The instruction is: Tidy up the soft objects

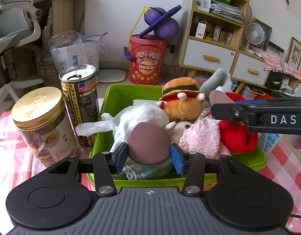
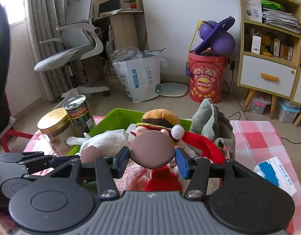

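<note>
Between the blue pads of the left claw [image 1: 148, 154] sits a brown egg-shaped sponge [image 1: 148, 144]; the pads press its two sides, so this claw is closed on it, low over the near end of the green bin [image 1: 119, 96]. Just beyond it in the bin lie a white cloth [image 1: 134, 117], a pink fluffy toy [image 1: 201, 137] to the right, and a red plush piece [image 1: 238, 137] further right. Behind those stands a burger plush [image 1: 181, 96], with a grey-green plush [image 1: 219, 80] beside it. Left of this claw, outside the bin on the pink checked tabletop [image 1: 9, 156], stand a gold-lidded jar [image 1: 44, 125] and, just behind it, an opened can [image 1: 79, 101].

Over the same bin, the right claw [image 2: 152, 160] has a second brown sponge [image 2: 152, 149] between its pads; whether the pads touch it or stand slightly apart I cannot tell. Under it lies a red Santa hat [image 2: 199, 143] with a white pompom. To its right, a blue-and-white packet [image 2: 272, 172] rests on the tabletop. Far beyond, a red Lay's bucket [image 2: 206, 76] stands on the floor.
</note>
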{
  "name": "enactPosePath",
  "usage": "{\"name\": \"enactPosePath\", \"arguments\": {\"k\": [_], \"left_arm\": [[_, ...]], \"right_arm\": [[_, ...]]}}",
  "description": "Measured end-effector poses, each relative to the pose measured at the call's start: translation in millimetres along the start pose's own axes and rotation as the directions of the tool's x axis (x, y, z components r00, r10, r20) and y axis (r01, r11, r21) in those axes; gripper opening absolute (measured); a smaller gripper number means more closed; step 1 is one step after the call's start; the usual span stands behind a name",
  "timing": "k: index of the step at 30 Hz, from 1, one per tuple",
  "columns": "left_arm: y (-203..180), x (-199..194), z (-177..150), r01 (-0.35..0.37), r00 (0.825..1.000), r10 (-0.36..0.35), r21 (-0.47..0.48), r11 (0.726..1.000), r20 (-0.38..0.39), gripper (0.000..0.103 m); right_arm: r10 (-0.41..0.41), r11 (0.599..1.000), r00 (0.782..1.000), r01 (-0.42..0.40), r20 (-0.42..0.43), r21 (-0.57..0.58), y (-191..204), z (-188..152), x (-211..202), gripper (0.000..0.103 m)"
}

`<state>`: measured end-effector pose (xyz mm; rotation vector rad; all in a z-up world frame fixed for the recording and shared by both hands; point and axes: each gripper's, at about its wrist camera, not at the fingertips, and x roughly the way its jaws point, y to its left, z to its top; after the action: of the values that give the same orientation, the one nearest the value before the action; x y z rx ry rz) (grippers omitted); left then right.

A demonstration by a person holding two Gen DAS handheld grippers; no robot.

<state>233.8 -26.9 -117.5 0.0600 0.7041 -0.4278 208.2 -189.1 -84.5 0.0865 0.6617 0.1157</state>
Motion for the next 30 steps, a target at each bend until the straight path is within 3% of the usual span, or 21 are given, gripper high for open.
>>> {"name": "enactPosePath", "arguments": {"k": [8,12,13,24,30], "left_arm": [[1,3,-1,-0.007,1.000,0.007,0.015,1.000,0.006,0.058],[-2,-3,-1,-0.031,0.999,0.030,0.023,0.999,0.029,0.082],[-3,-6,-1,-0.036,0.999,0.035,0.026,0.999,0.039,0.085],[1,-43,-4,-0.085,0.995,0.084,0.012,0.996,0.058,0.097],[3,-72,-15,-0.111,0.992,0.111,-0.011,0.994,0.051,0.098]], "right_arm": [[-0.016,1.000,1.000,0.016,-0.019,0.006,-2,1,5,0.039],[-0.016,1.000,1.000,0.016,-0.009,0.016,-2,4,-1,0.059],[-0.022,1.000,1.000,0.022,0.001,0.016,-2,4,-3,0.060],[-0.071,0.995,0.997,0.070,0.013,0.066,-17,1,-42,0.063],[-0.086,0.993,0.996,0.085,0.012,0.082,-21,-12,-71,0.065]]}}
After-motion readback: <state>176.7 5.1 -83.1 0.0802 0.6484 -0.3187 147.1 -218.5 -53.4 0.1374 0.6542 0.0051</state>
